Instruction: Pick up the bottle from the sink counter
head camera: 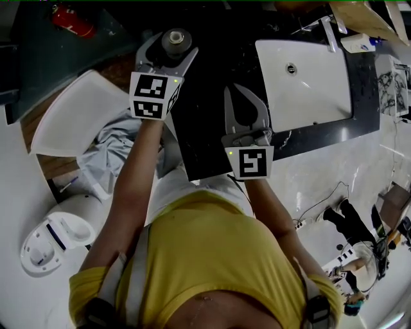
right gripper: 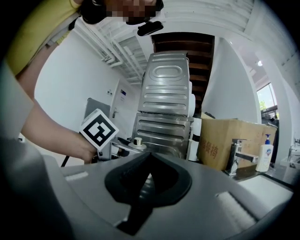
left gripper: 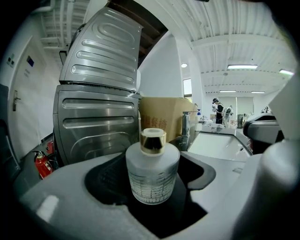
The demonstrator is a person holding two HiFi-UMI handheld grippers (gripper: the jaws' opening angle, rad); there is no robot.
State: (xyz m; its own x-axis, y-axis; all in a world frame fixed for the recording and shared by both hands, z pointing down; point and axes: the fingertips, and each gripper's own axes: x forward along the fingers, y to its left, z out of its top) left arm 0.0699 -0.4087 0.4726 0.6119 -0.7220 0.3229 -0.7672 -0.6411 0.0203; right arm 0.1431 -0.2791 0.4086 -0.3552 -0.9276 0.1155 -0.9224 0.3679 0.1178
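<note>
A round frosted-glass bottle (left gripper: 152, 171) with a gold cap stands between the jaws of my left gripper (left gripper: 152, 190), which are closed against its sides. From the head view the bottle (head camera: 175, 42) shows from above inside the left gripper (head camera: 172, 48), at the far left end of the dark counter (head camera: 205, 128). My right gripper (head camera: 246, 103) hovers over the counter to the right, shut with nothing in it. In the right gripper view its jaws (right gripper: 145, 187) meet in a line, and the bottle's gold cap (right gripper: 137, 141) shows beyond them, beside the left gripper's marker cube (right gripper: 98, 129).
A white sink basin (head camera: 308, 77) is set in the counter at the right, with a chrome tap (right gripper: 239, 157) and a soap dispenser (right gripper: 265, 152). A ribbed metal appliance (left gripper: 98, 93) and a cardboard box (left gripper: 161, 119) stand behind the bottle. A red fire extinguisher (head camera: 70, 19) lies at the far left.
</note>
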